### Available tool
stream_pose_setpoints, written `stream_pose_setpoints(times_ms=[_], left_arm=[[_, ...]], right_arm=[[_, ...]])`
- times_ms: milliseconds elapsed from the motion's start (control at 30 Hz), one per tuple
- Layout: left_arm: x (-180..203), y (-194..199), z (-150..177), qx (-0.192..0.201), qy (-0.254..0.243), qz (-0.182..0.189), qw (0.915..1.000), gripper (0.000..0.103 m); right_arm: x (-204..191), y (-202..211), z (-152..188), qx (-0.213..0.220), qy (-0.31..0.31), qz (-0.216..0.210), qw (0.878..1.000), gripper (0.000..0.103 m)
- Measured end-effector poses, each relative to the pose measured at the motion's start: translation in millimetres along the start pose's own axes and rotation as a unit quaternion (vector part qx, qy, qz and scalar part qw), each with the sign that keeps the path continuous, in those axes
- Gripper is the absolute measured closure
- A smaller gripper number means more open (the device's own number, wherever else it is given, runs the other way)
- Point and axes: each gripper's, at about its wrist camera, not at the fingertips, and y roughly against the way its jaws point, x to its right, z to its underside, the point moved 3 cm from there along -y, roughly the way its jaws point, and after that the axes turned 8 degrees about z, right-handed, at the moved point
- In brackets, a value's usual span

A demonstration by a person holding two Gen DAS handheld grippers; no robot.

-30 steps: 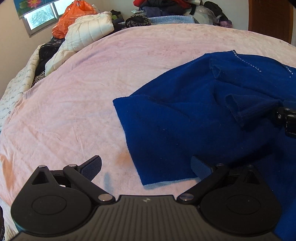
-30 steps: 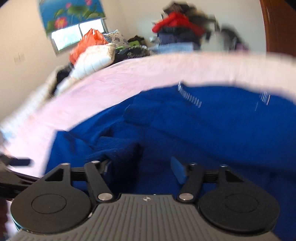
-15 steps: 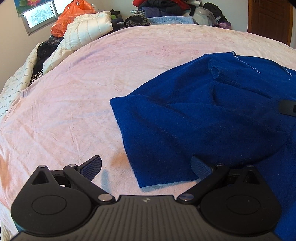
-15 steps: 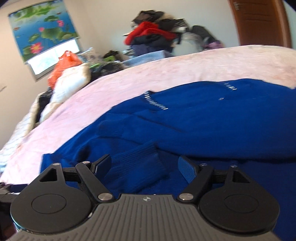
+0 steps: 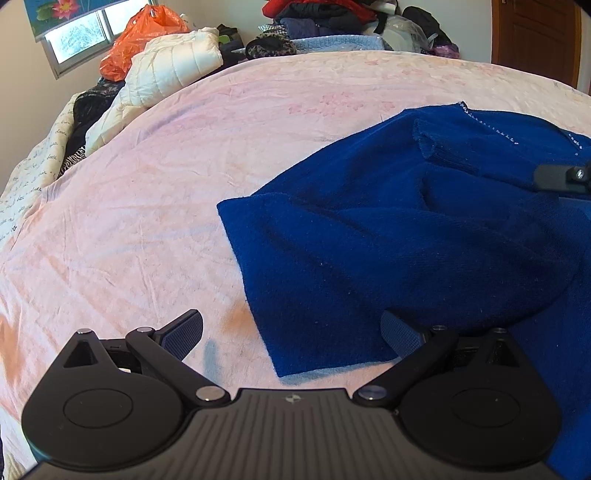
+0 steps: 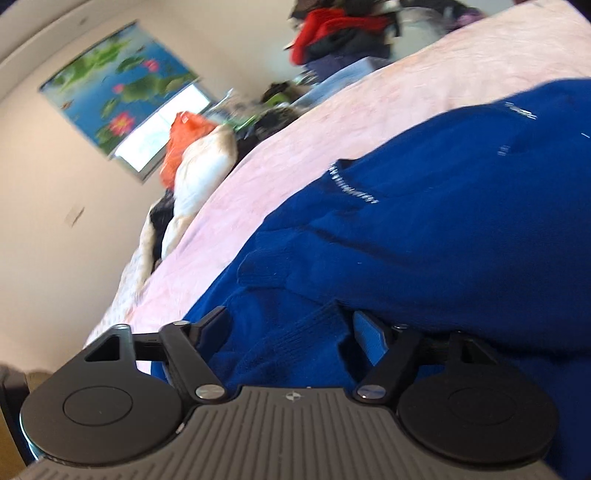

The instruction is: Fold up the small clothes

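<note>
Blue knit, deep royal in colour, makes up the sweater point(image 5: 388, 236) that lies spread on a pink bedsheet point(image 5: 155, 206), filling the 3 o'clock half of the left wrist view. Its fabric is soft and fuzzy, with a straight hem corner at 6 o'clock and a ribbed cuff point(image 5: 443, 155) folded across the body near 2 o'clock. A short row of tiny silver beads point(image 5: 487, 125) trims the neckline.

The left gripper point(image 5: 291, 332) hovers over that hem corner with its jaws spread wide; the hem lies between the textured pads, neither pressing on it. The right gripper point(image 6: 291, 328), rolled so the room looks tilted, has just been narrowing its jaws around a bunched ribbed fold of the sweater point(image 6: 295, 343); the pads stand apart from the cloth on both sides, not yet pinching. Its tip shows at 3 o'clock in the left view point(image 5: 561, 177).

The sheet is wrinkled cotton with a faint floral print. Beyond it, at 11 o'clock, rest a quilted white jacket point(image 5: 173, 62) and an orange plastic bag point(image 5: 140, 37). A heap of clothes point(image 5: 325, 14) sits at 12 o'clock, a lotus-print blind point(image 6: 122, 99) hangs over the window, and a brown wooden door point(image 5: 535, 33) stands at 1 o'clock.
</note>
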Motion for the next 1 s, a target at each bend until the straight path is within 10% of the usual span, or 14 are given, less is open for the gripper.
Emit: stream_pose_setpoints(times_ms=[67, 133, 567, 1000], left_arm=[[-0.6, -0.4, -0.1, -0.001, 0.003, 0.002, 1.0000, 0.000], [-0.9, -1.1, -0.5, -0.001, 0.006, 0.003, 1.0000, 0.000], [-1.0, 32.5, -18.4, 0.078, 0.017, -0.016, 0.9967, 0.000], [68.6, 8.4, -31.5, 0.119, -0.113, -0.044, 0.9855, 0.000]], right_arm=[[-9.3, -2.0, 3.1, -0.013, 0.043, 0.021, 0.999, 0.078], [-13.9, -2.5, 7.2, -0.025, 0.074, 0.037, 0.996, 0.088], [-57.8, 48.8, -61.2, 0.055, 0.100, 0.037, 0.993, 0.092], [-126.0, 84.4, -137.7, 0.116, 0.163, 0.021, 0.980, 0.092]])
